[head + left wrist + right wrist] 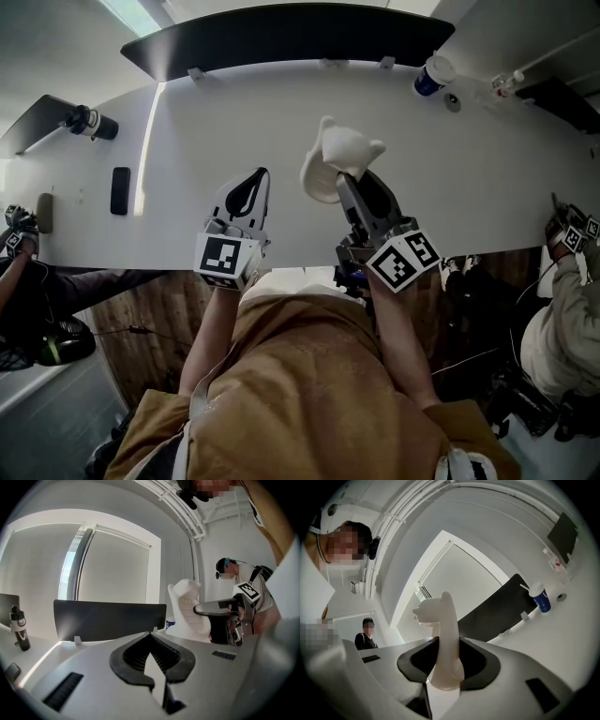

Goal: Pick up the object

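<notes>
The object is a white animal-shaped figure with a long neck and a broad base. My right gripper is shut on it over the white table, a little right of the middle. In the right gripper view the figure rises from between the black pads, head pointing left. In the left gripper view the figure shows at the right, with the right gripper clamped on its side. My left gripper rests to the left of it, near the table's front edge, its jaws shut with nothing between them.
A dark panel stands along the table's far edge. A blue-and-white cup sits at the far right, a black bottle at the far left and a black phone nearer. People stand at the left and the right.
</notes>
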Demonstrator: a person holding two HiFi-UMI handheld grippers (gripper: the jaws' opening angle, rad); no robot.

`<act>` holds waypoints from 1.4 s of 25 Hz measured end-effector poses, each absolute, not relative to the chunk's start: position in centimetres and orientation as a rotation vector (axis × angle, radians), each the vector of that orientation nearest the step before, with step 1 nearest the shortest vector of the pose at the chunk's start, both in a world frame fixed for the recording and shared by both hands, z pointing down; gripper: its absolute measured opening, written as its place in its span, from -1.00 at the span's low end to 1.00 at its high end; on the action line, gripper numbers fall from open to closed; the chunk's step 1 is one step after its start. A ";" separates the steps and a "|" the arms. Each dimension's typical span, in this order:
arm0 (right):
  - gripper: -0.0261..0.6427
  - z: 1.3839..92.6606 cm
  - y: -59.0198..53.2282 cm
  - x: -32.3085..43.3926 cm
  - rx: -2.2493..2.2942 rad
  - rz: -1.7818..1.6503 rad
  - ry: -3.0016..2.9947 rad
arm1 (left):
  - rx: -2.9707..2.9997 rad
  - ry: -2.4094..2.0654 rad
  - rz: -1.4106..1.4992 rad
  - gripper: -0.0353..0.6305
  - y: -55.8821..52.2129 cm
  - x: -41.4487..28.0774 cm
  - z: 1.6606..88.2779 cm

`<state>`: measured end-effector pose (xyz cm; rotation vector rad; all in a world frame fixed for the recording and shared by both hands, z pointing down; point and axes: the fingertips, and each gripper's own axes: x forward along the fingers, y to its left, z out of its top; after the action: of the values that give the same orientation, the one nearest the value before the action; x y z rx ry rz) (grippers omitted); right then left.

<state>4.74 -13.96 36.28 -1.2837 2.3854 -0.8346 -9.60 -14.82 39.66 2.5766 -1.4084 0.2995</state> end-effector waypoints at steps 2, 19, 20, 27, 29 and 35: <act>-0.51 36.2 -14.0 4.9 -1.328 -0.786 2.400 | 2.575 -1.415 0.301 -0.88 -14.8 -9.9 39.7; -0.51 35.6 -14.5 8.2 -1.740 -0.546 2.361 | 2.589 -1.447 0.313 -0.88 -15.5 -11.5 38.3; -0.51 35.6 -14.6 8.5 -1.758 -0.540 2.358 | 2.590 -1.448 0.316 -0.88 -15.5 -11.5 38.3; -0.51 35.8 -14.8 9.5 -1.855 -0.489 2.360 | 2.600 -1.450 0.319 -0.88 -15.8 -11.3 37.6; -0.51 35.9 -14.8 9.6 -1.873 -0.470 2.372 | 2.593 -1.451 0.320 -0.88 -15.7 -11.4 37.7; -0.51 35.6 -14.7 10.0 -1.901 -0.432 2.370 | 2.586 -1.466 0.310 -0.88 -15.6 -11.4 37.8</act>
<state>9.99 -14.75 35.65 -1.9011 2.3702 -0.4325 -11.38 -15.61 37.78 2.5857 -1.4656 0.3104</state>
